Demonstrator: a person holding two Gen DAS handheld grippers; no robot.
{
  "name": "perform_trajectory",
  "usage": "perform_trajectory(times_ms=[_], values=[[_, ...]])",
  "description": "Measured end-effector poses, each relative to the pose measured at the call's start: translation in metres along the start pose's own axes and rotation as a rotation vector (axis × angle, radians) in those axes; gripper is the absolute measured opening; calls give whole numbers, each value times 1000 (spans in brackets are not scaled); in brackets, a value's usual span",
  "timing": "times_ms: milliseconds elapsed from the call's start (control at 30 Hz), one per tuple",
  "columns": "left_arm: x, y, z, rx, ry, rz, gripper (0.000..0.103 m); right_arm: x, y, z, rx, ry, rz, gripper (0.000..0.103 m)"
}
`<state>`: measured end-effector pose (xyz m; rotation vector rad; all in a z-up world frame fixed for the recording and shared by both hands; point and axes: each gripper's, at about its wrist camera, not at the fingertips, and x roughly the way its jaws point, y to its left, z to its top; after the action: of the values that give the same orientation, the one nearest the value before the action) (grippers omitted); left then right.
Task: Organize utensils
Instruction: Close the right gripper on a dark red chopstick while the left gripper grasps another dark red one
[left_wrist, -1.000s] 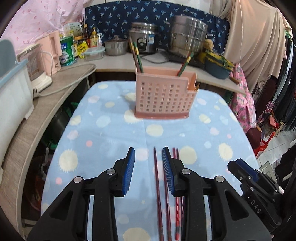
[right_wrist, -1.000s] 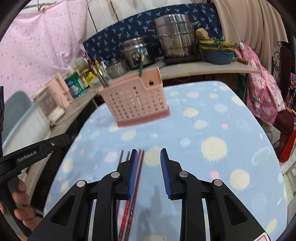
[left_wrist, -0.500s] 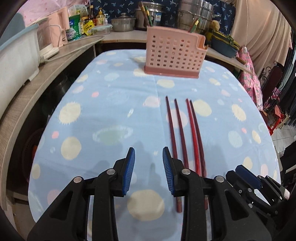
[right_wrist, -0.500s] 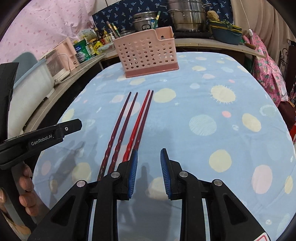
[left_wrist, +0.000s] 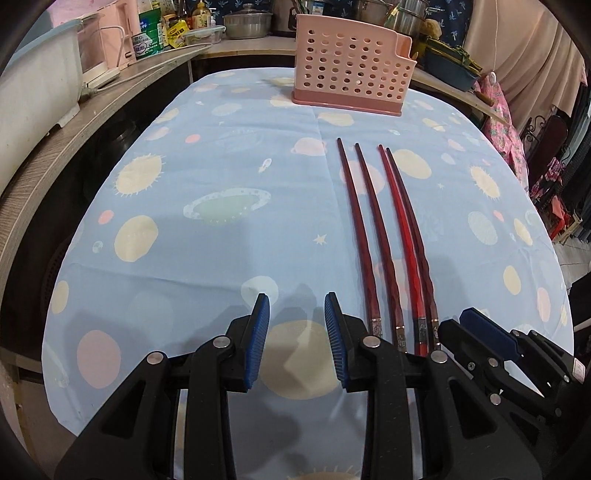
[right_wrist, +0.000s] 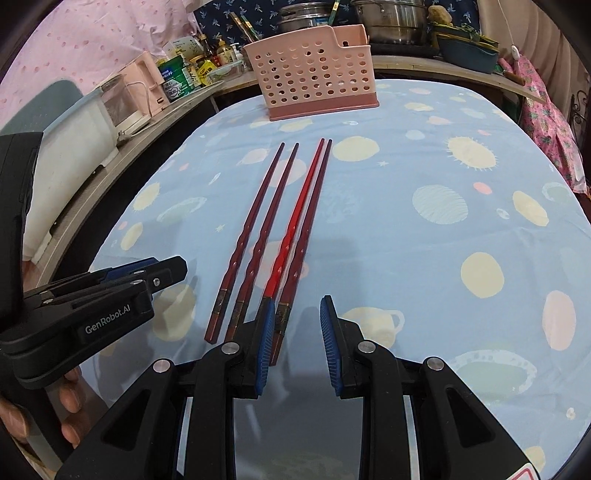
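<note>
Several red and dark red chopsticks (left_wrist: 384, 229) lie side by side on the blue spotted tablecloth, tips toward a pink perforated utensil basket (left_wrist: 351, 70) at the far end; they also show in the right wrist view (right_wrist: 280, 225), with the basket (right_wrist: 314, 85) beyond. My left gripper (left_wrist: 297, 310) is open and empty, just left of the chopsticks' near ends. My right gripper (right_wrist: 297, 314) is open and empty at their near ends, its left finger beside the rightmost chopstick. The right gripper also shows at the lower right of the left wrist view (left_wrist: 491, 332).
The tablecloth (left_wrist: 221, 184) covers a rounded table with edges close on both sides. A wooden counter (left_wrist: 55, 147) runs along the left with a white appliance (left_wrist: 37, 85), jars and pots. A pink garment (right_wrist: 550, 125) hangs at the right.
Both grippers have drawn back from near the basket toward the near table edge and lowered. The chopsticks now lie ahead of the fingers, full length in view. Both grippers stay open.
</note>
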<state>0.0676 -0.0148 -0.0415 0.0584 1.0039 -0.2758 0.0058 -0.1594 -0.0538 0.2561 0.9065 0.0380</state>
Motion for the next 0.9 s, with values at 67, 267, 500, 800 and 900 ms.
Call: perform_trajectory(times_ms=[67, 267, 500, 800, 900], values=[[1, -1, -1, 3, 2, 2, 30, 1, 1, 0, -4, 2, -1, 26], [2, -3, -1, 7, 5, 1, 32, 5, 2, -2, -7, 14, -2, 26], [3, -5, -2, 11, 12, -1, 33, 8, 5, -3, -23, 12, -11, 26], [6, -10, -3, 16, 23, -9, 40, 8, 8, -4, -46, 0, -32, 25], [7, -11, -3, 18, 26, -10, 40, 9, 8, -4, -52, -6, -41, 21]])
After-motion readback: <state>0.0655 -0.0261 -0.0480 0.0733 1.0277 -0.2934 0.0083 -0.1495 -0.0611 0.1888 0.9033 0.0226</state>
